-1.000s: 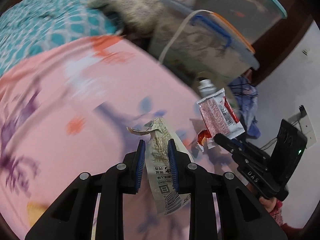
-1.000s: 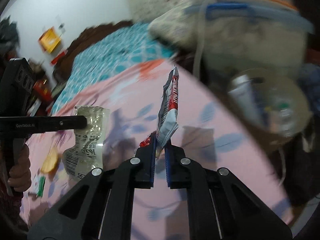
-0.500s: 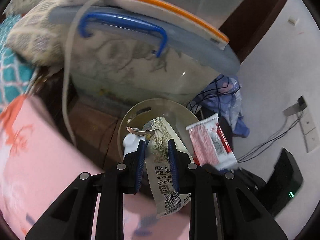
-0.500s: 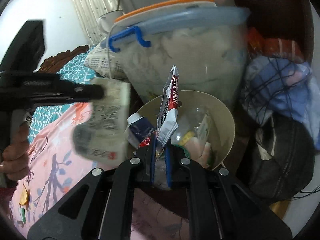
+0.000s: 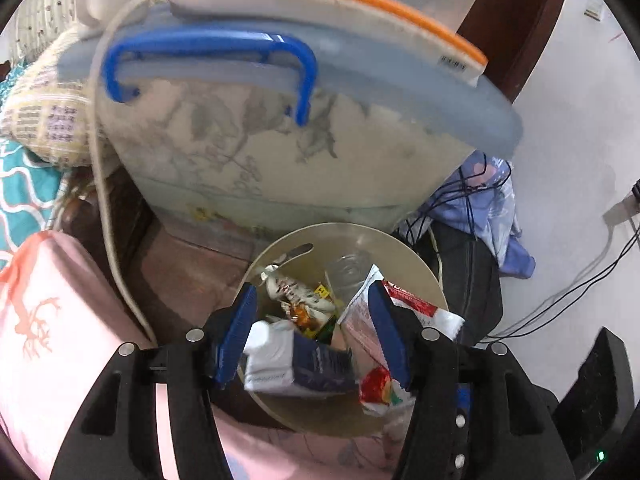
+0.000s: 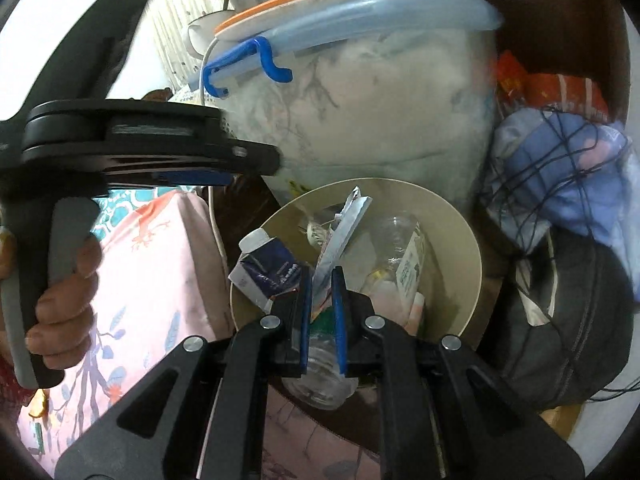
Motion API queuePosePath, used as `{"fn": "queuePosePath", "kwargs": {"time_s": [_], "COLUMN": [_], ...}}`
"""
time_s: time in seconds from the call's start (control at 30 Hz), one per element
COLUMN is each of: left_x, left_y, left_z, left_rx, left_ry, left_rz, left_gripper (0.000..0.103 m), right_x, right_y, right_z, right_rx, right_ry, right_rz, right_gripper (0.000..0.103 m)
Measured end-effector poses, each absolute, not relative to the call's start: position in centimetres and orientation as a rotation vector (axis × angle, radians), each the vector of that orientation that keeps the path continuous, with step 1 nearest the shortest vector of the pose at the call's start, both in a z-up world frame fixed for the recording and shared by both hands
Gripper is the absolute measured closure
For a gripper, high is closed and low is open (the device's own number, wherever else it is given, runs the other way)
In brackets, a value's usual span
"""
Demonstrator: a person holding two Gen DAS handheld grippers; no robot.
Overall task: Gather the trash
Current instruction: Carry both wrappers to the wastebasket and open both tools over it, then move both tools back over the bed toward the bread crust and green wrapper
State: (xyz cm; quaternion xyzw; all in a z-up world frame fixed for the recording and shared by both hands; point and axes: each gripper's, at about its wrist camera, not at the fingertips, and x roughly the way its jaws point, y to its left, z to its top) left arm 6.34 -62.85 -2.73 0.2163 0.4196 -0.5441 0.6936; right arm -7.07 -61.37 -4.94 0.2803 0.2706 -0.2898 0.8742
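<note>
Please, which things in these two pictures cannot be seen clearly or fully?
- Left wrist view: the red-and-white snack wrapper is partly hidden by a finger of the left gripper, whose jaws have just been opening.
- Right wrist view: the bottom of the round beige waste bin is covered by trash.
- Right wrist view: the clear plastic bottle is partly behind the right gripper.

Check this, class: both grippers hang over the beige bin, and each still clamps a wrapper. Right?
Half right. The left gripper has just been opening and holds nothing, per the left wrist view; the right gripper clamps its wrapper above the bin.
</note>
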Motion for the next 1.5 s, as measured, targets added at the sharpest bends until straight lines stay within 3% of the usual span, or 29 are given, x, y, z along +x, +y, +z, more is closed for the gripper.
{"fn": "queuePosePath", "kwargs": {"time_s": [0.2, 0.43, 0.47, 0.5, 0.57, 0.83, 1.07, 1.5], "left_x": [6.5, 5.7, 5.5, 5.4, 5.4, 7.3, 7.4, 4.2], "left_y": [-57.3, -49.8, -48.3, -47.4, -44.4, -32.9, -25.5, -19.0], "left_z": [-1.6, -1.9, -1.6, -1.4, -0.8, 1.6, 2.0, 2.4], "left_rx": [0.363, 0.317, 0.321, 0.324, 0.322, 0.243, 0.362, 0.33], "left_ry": [0.948, 0.966, 0.947, 0.931, 0.896, 0.824, 0.733, 0.673], "left_rz": [-1.216, -1.2, -1.196, -1.192, -1.171, -1.051, -0.784, -0.78], "left_gripper": [0.044, 0.043, 0.043, 0.042, 0.04, 0.038, 0.038, 0.038], "right_x": [-7.6, -3.8, -3.8, -3.8, -4.4, -8.0, -8.9, -12.3], "right_y": [-59.9, -63.6, -63.7, -63.8, -63.7, -60.5, -53.4, -40.4], "right_z": [-4.9, -4.8, -4.6, -4.5, -4.2, -1.4, -0.3, -0.9], "right_rx": [0.613, 0.621, 0.634, 0.641, 0.648, 0.655, 0.694, 0.817], "right_ry": [0.538, 0.671, 0.664, 0.652, 0.607, 0.427, 0.334, 0.355], "right_rz": [-0.577, -0.572, -0.561, -0.557, -0.586, -0.684, -0.662, -0.648], "right_gripper": [0.09, 0.089, 0.082, 0.053, 0.008, 0.011, 0.01, 0.004]}}
